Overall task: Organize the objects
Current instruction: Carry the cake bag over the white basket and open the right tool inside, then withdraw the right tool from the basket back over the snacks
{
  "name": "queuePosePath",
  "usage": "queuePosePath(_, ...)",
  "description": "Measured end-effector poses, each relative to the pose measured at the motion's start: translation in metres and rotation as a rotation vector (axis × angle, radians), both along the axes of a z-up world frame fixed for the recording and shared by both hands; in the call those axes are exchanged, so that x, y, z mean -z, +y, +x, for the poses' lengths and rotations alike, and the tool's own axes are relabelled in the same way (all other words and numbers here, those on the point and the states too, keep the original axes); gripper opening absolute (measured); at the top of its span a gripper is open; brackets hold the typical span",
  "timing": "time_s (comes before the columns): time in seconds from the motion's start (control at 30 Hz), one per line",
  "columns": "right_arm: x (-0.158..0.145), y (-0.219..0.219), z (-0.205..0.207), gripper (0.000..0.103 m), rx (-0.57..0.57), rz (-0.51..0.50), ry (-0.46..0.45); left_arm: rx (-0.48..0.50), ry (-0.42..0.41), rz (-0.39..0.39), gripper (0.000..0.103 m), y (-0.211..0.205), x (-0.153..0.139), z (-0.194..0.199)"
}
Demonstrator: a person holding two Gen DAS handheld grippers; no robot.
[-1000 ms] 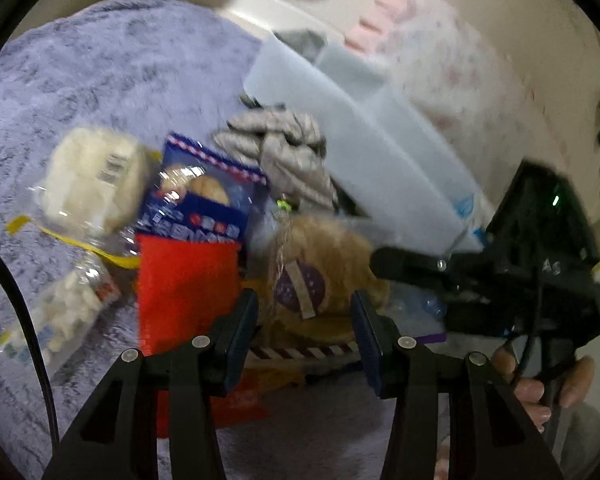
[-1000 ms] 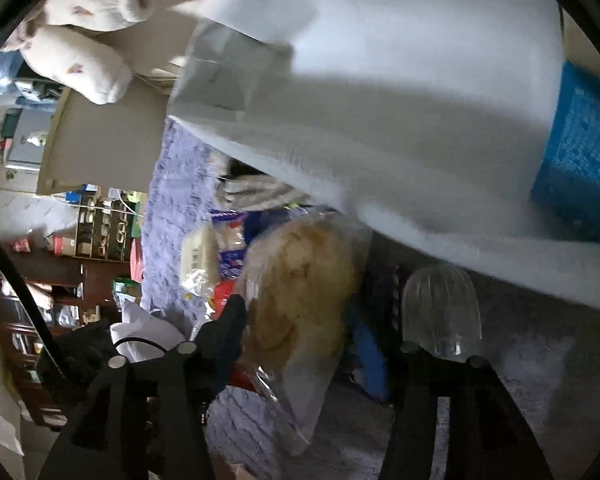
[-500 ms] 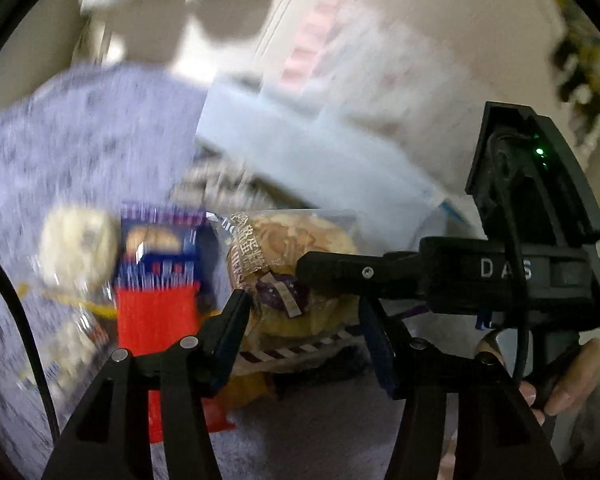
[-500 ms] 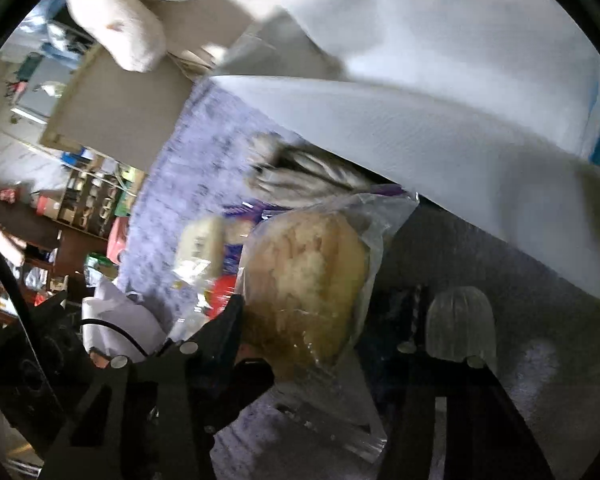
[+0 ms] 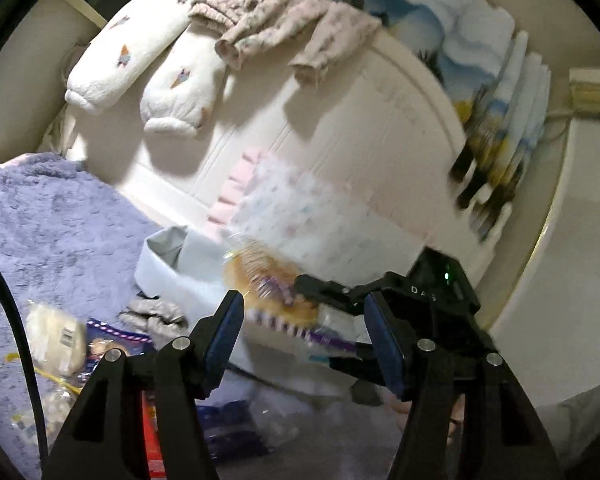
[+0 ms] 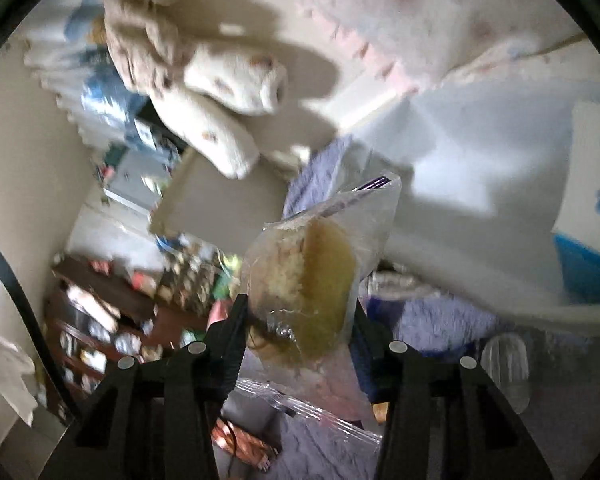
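Note:
A round bun in a clear bag (image 6: 312, 276) hangs above the purple blanket, and my right gripper (image 6: 298, 320) is shut on its lower part, the jaws still closing on it. From the left wrist view the same bagged bun (image 5: 268, 284) shows blurred beyond my left gripper (image 5: 303, 324), held by the black right gripper (image 5: 420, 304) that reaches in from the right. The left jaws are opening, and their blue pads (image 5: 224, 332) touch nothing. More snack packets lie low on the left: a pale bun packet (image 5: 56, 336) and a blue packet (image 5: 108, 344).
A purple fleece blanket (image 5: 52, 232) covers the bed. A long white pack (image 5: 180, 276) and a grey striped cloth (image 5: 156, 316) lie behind the snacks. Clothes hang over the white headboard (image 5: 340, 128). A clear ribbed plastic piece (image 6: 504, 364) sits at the right.
Both grippers rose and tipped upward, so the headboard now fills the views. The right gripper closed on the bagged bun and lifted it off the blanket. The left jaws widened.

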State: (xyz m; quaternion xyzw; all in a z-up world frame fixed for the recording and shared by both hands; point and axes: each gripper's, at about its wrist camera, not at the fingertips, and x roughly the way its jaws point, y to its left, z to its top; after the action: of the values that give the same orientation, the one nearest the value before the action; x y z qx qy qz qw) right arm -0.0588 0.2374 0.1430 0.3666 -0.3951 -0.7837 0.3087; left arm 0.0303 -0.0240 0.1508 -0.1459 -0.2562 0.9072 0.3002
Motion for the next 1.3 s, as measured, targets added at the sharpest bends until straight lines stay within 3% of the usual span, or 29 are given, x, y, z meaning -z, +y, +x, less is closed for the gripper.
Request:
queuePosePath(0.13, -0.017, 0.037, 0.016, 0.044, 0.165, -0.070, 0.139, -0.036, -0.031, -0.037, 0.061, 0.003, -0.001, -0.003)
queuePosePath(0.3, -0.013, 0.068, 0.020, 0.044, 0.336, -0.081, 0.186, -0.083, -0.125, -0.129, 0.061, 0.014, 0.015, -0.019)
queuePosePath(0.53, -0.006, 0.072, 0.013, 0.044, 0.551, 0.197, 0.205, -0.111, -0.194, -0.255, 0.061, 0.032, 0.028, -0.028)
queuePosePath(0.63, -0.006, 0.061, 0.011, 0.044, 0.559, 0.284, 0.217, -0.102, -0.217, -0.265, 0.061, 0.035, 0.033, -0.031)
queuePosePath(0.8, -0.008, 0.030, 0.006, 0.044, 0.545, 0.527, 0.208, -0.126, -0.287, -0.325, 0.061, 0.037, 0.042, -0.039)
queuePosePath(0.9, -0.006, 0.022, 0.007, 0.045, 0.540, 0.602, 0.185, -0.128, -0.324, -0.338, 0.061, 0.037, 0.047, -0.043)
queuePosePath(1.07, -0.005, 0.025, 0.008, 0.047, 0.521, 0.597, 0.123, -0.122, -0.346, -0.359, 0.061, 0.039, 0.050, -0.045)
queuePosePath(1.3, -0.036, 0.015, 0.027, 0.052, 0.499, 0.598, 0.254, -0.114, -0.361, -0.387, 0.061, 0.043, 0.050, -0.047)
